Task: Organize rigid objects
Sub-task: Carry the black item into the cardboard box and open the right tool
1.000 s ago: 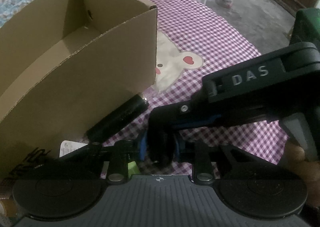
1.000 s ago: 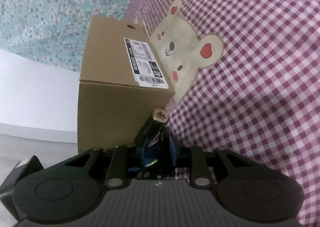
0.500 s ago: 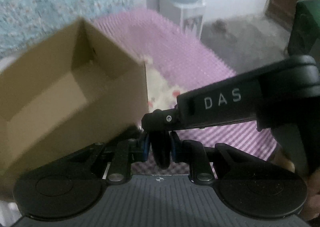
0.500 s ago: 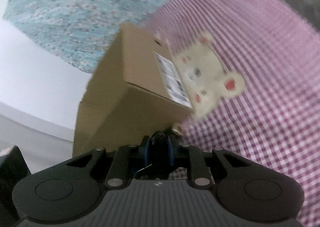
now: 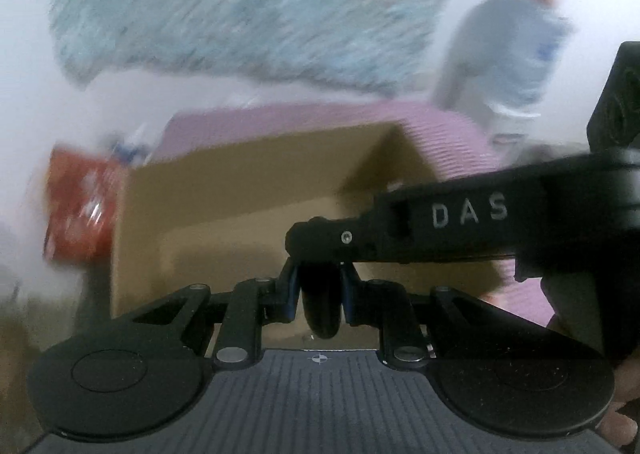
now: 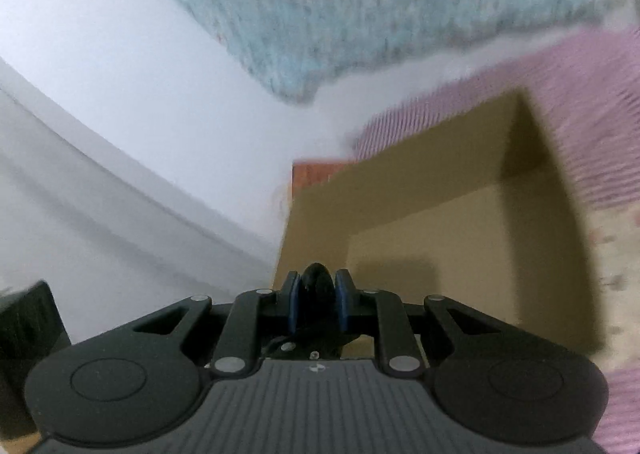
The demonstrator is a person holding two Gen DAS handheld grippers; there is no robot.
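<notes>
My left gripper [image 5: 320,300] and right gripper [image 6: 317,304] both clamp one smooth black cylinder [image 5: 321,308], held level above the plain open cardboard box [image 5: 256,189] on the pink checked cloth [image 5: 448,137], both angled downward.

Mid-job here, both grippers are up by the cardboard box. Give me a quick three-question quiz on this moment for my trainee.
1. True or false: the cardboard box is open at the top, with its inside in view.
2. What does the left gripper have between its blue pads?
A. a red packet
B. a black cylinder
C. nothing
3. Fill in: the right gripper is shut on one end of the same ____.

Key
1. True. Both wrist views look down into the box.
2. B. The black cylinder sits clamped between the pads; the red packet lies beyond the box's left side.
3. Black cylinder: each gripper holds one end, above the box.
</notes>
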